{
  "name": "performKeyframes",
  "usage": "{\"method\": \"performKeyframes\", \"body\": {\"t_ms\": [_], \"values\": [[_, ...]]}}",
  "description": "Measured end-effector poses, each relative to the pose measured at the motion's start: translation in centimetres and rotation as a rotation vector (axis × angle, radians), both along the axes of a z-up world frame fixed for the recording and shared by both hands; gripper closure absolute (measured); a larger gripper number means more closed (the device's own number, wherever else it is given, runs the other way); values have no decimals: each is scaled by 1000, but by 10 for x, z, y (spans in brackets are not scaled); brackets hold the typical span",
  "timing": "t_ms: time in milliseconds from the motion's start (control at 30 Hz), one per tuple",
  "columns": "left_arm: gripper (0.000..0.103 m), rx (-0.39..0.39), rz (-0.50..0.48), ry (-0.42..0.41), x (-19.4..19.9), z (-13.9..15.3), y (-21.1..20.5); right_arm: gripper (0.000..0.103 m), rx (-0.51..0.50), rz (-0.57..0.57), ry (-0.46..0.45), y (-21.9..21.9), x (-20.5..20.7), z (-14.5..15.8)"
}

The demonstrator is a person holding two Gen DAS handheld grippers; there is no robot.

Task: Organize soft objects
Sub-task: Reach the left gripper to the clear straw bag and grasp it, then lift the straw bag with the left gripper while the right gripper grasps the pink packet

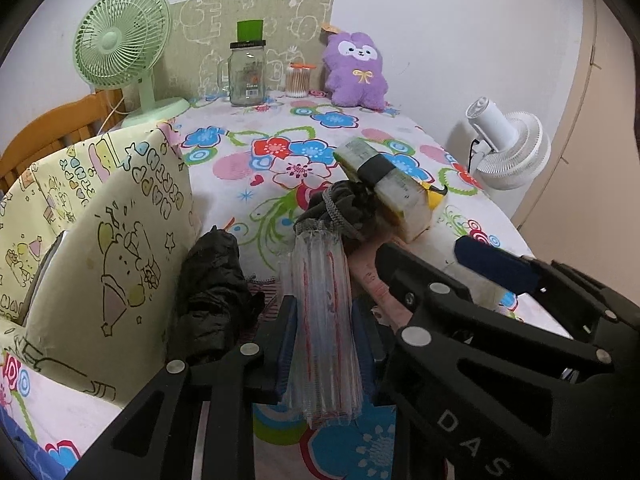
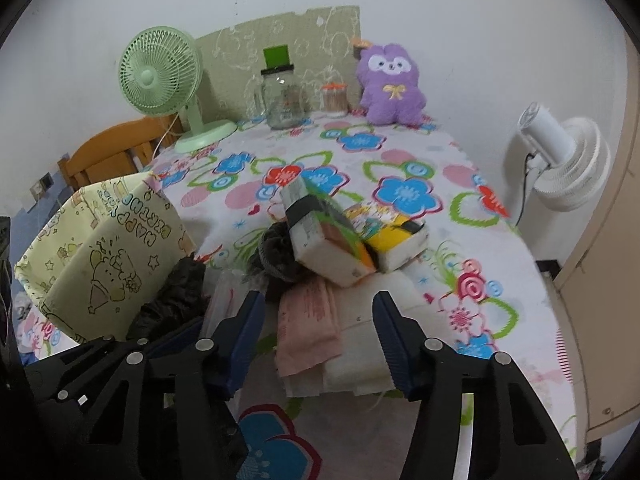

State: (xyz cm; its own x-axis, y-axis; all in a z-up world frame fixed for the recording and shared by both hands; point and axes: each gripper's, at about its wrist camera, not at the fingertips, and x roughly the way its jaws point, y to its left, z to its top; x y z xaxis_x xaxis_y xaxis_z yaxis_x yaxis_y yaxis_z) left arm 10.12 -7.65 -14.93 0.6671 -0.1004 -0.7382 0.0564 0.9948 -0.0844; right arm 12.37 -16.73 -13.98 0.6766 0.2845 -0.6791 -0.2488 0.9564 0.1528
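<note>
Left of the glass jar (image 1: 247, 74) stands a green fan (image 1: 120, 46); right, a cotton-swab tub (image 1: 298, 80); beyond the table, a white fan (image 1: 508, 148).

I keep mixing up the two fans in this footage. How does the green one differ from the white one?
The green fan stands on the floral table at its far left corner; the white fan stands off the table, beyond its right edge. The green fan's grille faces toward the cameras; the white fan shows its rear motor housing, tilted. The green fan rises on a slim stem from a round base; the white fan looks squat. Both have round grilles.
</note>
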Motion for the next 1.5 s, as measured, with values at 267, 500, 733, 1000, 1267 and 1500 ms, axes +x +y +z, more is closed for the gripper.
{"method": "performKeyframes", "body": {"t_ms": [267,500,733,1000,1267,1500], "values": [[76,29,-16,15,-1,-6,-4,71,-2,20,68,5,9,-17],[76,10,-25,13,-2,-4,-3,85,6,11,57,4,5,-14],[76,2,-39,3,-8,1,-2,91,9,6,47,4,-1,-7],[76,8,-63,-13,-15,14,-4,94,1,-24,29,2,-10,6],[76,15,-86,-47,-27,32,-4,94,-6,-44,-1,1,-23,24],[76,31,-100,-78,-36,51,-6,94,-4,-62,-25,1,-34,41]]}}
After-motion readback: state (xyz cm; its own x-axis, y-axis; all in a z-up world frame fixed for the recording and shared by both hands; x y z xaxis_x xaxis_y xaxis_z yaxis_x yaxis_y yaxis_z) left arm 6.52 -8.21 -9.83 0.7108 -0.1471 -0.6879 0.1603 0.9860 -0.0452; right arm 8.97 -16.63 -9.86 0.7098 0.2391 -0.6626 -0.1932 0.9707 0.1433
